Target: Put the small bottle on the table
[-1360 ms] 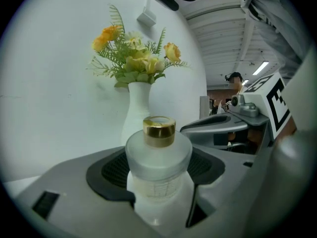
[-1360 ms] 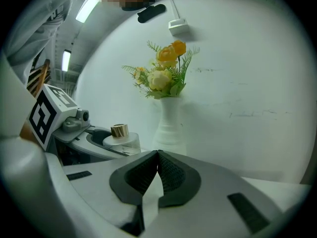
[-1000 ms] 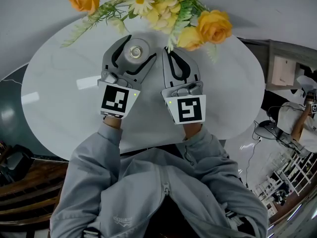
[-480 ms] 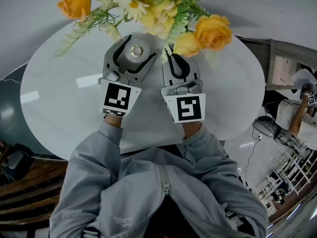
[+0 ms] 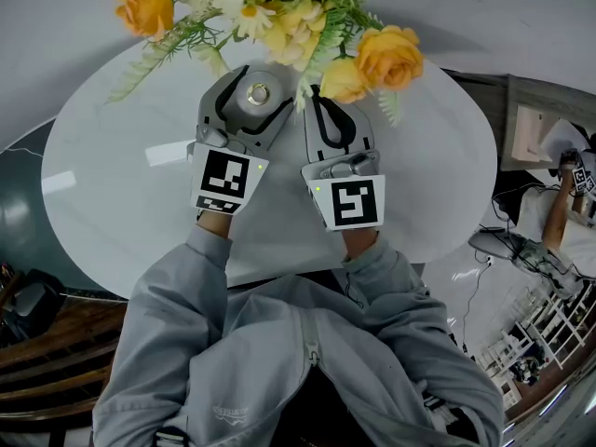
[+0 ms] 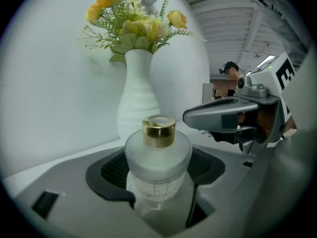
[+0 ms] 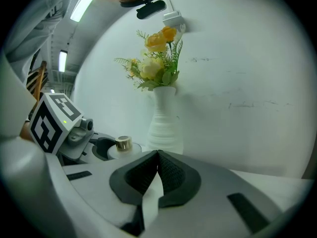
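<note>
Left tool [image 5: 264, 89] pinching small bottle [image 6: 157, 157] near white vase [image 6: 137, 98], right tool [image 7: 158, 155] pressed together, empty

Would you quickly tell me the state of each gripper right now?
Left gripper: closed on the small bottle.
Right gripper: closed, holding nothing.

Soft, even white light fills the scene. A ceiling strip light [image 7: 81, 5] flares in the right gripper view, a pale sheen marks the table [image 5: 112, 203], and fisheye edges darken to black.
</note>
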Available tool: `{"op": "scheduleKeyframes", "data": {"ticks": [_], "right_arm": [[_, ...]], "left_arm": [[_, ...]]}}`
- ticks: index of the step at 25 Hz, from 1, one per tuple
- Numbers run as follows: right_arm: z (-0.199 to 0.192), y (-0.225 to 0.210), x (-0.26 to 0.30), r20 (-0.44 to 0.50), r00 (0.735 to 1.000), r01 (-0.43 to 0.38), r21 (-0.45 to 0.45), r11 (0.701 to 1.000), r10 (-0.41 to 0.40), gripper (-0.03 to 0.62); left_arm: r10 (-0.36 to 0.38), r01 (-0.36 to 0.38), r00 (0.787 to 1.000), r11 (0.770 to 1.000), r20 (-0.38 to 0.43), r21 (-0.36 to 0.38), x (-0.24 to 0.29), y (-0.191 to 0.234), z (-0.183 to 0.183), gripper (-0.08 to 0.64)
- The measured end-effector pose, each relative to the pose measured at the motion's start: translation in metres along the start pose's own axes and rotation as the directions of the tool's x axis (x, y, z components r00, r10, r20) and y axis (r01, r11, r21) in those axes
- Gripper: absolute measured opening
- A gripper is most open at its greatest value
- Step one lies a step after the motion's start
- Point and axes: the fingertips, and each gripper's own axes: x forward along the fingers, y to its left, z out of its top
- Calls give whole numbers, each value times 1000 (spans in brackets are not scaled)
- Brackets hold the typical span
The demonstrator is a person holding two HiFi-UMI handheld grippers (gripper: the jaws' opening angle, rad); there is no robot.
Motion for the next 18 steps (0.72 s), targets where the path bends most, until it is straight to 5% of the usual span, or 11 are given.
{"op": "scheduleKeyframes", "data": {"ticks": [7,14,18], "right_arm": [[16,16,-11,18,1000,-1,-28,1000,2,26],[36,15,-36,25,1000,-5,-39,999,6,26],[57,28,-54,41,999,-14,-60,998,16,26]], "left_arm": [[-4,3,1000,1000,9,29,-9,-1,-3,378],[89,-88,994,996,56,-16,-35,-6,10,397],[121,-111,980,992,161,-67,-75,-10,40,395]]}}
